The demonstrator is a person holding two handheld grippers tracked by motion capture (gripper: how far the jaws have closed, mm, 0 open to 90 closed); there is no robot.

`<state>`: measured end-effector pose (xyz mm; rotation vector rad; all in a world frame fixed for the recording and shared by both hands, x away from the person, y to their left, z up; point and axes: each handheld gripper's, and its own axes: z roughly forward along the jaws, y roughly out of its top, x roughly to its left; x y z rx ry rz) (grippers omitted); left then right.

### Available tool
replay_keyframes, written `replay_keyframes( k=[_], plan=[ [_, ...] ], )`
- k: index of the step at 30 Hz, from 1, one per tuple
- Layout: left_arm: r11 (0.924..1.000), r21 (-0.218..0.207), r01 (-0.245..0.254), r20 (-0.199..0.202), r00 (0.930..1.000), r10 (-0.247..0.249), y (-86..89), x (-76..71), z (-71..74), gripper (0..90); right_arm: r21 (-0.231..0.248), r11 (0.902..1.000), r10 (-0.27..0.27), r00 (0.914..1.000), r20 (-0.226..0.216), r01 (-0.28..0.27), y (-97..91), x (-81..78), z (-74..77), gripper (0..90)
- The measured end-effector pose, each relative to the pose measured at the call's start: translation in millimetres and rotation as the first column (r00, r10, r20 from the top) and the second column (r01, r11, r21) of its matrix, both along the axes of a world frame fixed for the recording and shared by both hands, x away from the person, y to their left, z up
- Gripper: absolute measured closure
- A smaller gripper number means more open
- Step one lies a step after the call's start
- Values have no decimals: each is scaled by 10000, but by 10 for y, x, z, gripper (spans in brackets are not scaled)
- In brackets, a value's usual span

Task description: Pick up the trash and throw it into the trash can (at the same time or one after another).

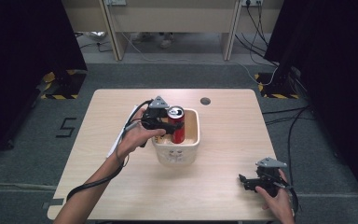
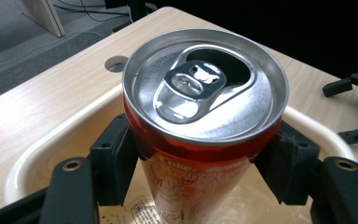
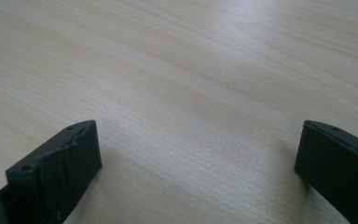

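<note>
A red drinks can [image 1: 177, 123] with an opened silver top [image 2: 205, 84] stands upright inside a white square basket [image 1: 182, 154] at the table's middle. My left gripper [image 1: 170, 125] is shut on the can just below its rim, one black pad on each side [image 2: 116, 158]. The can's lower part sits down in the basket [image 2: 37, 154]. My right gripper [image 1: 243, 181] rests near the table's front right corner, held by a hand, open with only bare wood between its fingers [image 3: 56, 168].
A round cable hole [image 1: 205, 101] lies in the wooden table [image 1: 223, 186] behind the basket. A white sheet [image 1: 115, 142] pokes out under my left hand. Desk legs and cables stand on the floor beyond the far edge.
</note>
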<state>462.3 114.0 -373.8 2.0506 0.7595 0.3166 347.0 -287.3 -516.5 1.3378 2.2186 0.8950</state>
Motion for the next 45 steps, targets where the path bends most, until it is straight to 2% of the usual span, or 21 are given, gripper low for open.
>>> replay_keyframes(
  k=[12,20,24,28,34,45],
  plan=[
    [9996,30,282,-301,9992,-281,-39,10,-57,334,-1,10000,1,10000,1,-1,0,0,0,3],
    [9993,-130,361,-54,9993,-362,-31,-38,7,210,-6,10000,13,10000,4,-13,1,-1,0,3],
    [9974,-492,529,65,9986,-527,0,-83,70,148,-8,10000,14,10000,5,-14,1,-1,0,3],
    [9961,-645,596,250,9980,-581,39,-148,158,150,-4,10000,14,10000,6,-14,0,0,0,3],
    [9962,-707,507,345,9982,-484,140,-207,237,150,-5,10000,13,10000,3,-13,0,0,0,3],
    [9973,-726,-78,308,9995,101,405,-207,248,151,-12,10000,11,10000,-3,-11,1,-1,0,3]
  ],
)
